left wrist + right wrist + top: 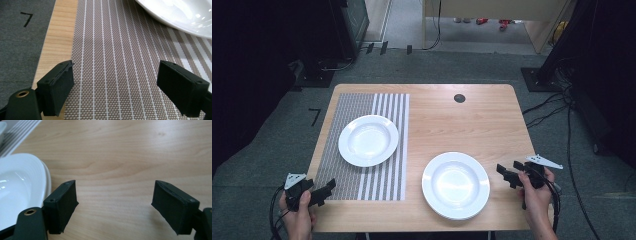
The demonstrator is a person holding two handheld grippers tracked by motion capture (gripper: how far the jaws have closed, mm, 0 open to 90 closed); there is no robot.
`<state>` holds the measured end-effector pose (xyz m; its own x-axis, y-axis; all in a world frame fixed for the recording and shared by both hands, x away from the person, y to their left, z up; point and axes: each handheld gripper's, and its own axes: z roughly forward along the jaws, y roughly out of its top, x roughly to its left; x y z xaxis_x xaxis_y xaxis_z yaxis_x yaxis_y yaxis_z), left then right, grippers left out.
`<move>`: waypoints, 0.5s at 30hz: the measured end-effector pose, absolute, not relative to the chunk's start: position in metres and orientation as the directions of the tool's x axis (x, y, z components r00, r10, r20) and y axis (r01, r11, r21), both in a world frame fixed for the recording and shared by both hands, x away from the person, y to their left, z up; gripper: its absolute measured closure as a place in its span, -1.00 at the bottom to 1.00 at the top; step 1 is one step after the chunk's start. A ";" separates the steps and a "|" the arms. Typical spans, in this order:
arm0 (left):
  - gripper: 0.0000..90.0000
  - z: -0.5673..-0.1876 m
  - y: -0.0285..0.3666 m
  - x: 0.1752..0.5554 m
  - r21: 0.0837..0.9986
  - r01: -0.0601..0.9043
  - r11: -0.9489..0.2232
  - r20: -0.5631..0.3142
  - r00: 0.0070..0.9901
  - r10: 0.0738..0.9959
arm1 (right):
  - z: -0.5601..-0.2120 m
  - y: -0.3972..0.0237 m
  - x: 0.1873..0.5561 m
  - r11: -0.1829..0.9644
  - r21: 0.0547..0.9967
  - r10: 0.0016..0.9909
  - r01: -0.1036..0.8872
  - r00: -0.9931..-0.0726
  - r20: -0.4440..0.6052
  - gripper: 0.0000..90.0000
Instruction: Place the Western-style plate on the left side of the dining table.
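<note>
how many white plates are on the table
2. One plate on the striped placemat, left of centre on the mat; the other plate on bare wood, near the front edge of the table. Nothing appears hidden.

I see two glossy white plates, ceramic by the look of them — one [368, 140] on a woven placemat [343, 150], one [455, 185] on the bare table [452, 120]. The placemat is a matt brown mesh with white stripes; the table is pale, smooth wood grain. My left gripper [116, 87] and right gripper [113, 206] look like matt black plastic — each with a small brass-coloured rivet.
</note>
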<state>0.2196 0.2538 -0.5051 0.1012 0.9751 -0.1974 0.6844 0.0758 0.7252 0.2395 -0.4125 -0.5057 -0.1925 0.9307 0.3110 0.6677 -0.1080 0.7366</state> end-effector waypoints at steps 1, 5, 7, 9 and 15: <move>-0.69 -0.506 0.254 0.219 0.725 0.685 0.071 -0.192 0.102 0.976 | -0.509 -0.416 0.236 -0.106 0.731 0.935 0.674 -0.182 0.304 -0.56; -0.68 -0.508 0.258 0.215 0.723 0.690 0.047 -0.167 0.108 0.980 | -0.512 -0.424 0.230 -0.111 0.730 0.942 0.675 -0.164 0.294 -0.56; -0.69 -0.510 0.262 0.212 0.723 0.690 0.043 -0.163 0.109 0.981 | -0.513 -0.429 0.225 -0.111 0.730 0.946 0.674 -0.153 0.286 -0.57; -0.69 -0.511 0.265 0.211 0.722 0.691 0.043 -0.159 0.105 0.982 | -0.514 -0.434 0.221 -0.110 0.731 0.949 0.673 -0.147 0.278 -0.57; -0.69 -0.512 0.269 0.207 0.724 0.689 0.036 -0.155 0.111 0.982 | -0.519 -0.446 0.207 -0.109 0.722 0.956 0.683 -0.127 0.265 -0.59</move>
